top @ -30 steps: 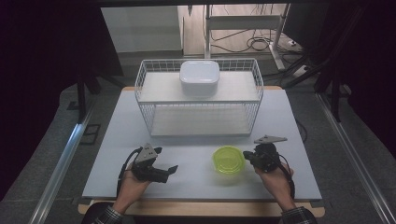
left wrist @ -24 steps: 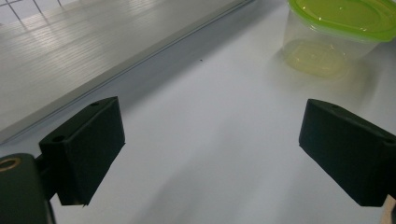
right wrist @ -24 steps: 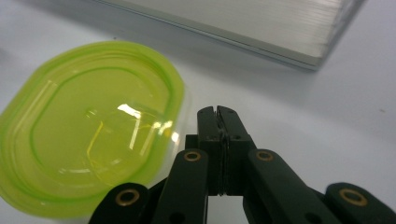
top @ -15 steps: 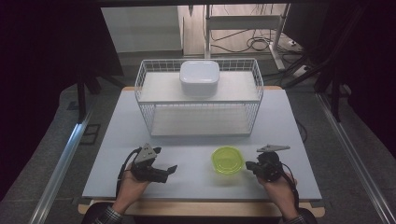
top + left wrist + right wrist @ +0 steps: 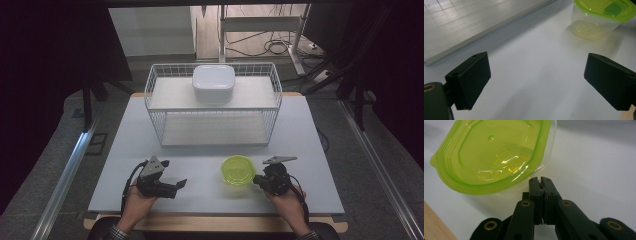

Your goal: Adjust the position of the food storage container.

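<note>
Overhead, the green-lidded container [image 5: 238, 170] sits on the tabletop [image 5: 210, 150] between my hands, and my right gripper [image 5: 260, 180] has drifted toward me since a second ago, now just beside it. My left gripper [image 5: 536, 75] gapes wide, empty, container far ahead. My right gripper view shows jaws pressed together at the lid's edge, holding nothing; I judge a grasp needs them opened first.
</note>
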A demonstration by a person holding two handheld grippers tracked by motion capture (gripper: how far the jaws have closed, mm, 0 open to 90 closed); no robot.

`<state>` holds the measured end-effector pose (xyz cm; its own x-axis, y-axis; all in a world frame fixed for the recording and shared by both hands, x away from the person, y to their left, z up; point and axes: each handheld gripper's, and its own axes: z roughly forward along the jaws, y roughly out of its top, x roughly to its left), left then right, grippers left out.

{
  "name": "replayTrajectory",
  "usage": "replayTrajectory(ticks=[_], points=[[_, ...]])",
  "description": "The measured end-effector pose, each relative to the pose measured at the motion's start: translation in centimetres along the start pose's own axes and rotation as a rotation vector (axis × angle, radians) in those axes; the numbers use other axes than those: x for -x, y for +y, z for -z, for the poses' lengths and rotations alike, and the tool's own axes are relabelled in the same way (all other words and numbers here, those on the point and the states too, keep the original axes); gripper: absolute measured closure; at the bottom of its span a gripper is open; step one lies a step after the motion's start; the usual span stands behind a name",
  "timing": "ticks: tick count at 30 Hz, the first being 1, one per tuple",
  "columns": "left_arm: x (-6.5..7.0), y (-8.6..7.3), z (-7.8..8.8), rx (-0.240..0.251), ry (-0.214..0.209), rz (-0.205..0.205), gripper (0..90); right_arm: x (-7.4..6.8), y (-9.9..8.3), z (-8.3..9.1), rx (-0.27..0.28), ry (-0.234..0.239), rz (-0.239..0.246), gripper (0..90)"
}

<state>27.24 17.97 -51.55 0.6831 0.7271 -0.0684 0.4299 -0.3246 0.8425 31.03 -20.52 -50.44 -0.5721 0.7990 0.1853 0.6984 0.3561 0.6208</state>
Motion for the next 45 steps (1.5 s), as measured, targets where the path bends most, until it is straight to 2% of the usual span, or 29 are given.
replayTrajectory(ticks=[2,9,30,36,39,45], points=[[0.0,0.0,0.0,-0.002,-0.002,-0.003,6.8,-0.1,0.3,-0.4,-0.001,0.013,-0.010,87.3],[0.1,0.0,-0.2,-0.010,0.000,-0.006,6.8,-0.6,1.1,-1.7,0.001,0.039,0.010,87.3],[0.2,-0.1,-0.2,-0.022,0.000,-0.011,7.0,-3.7,4.3,-5.8,-0.008,0.105,0.105,87.3],[0.1,-0.1,-0.2,-0.022,-0.003,-0.007,7.0,-3.4,4.2,-5.2,0.012,0.085,0.133,83.4],[0.0,-0.2,-0.1,-0.016,-0.005,-0.003,7.0,-3.0,4.1,-4.5,0.036,0.067,0.154,77.8],[-0.3,-0.2,0.1,-0.017,0.023,-0.003,7.3,-2.3,3.9,-3.0,0.093,0.056,0.195,65.0]])
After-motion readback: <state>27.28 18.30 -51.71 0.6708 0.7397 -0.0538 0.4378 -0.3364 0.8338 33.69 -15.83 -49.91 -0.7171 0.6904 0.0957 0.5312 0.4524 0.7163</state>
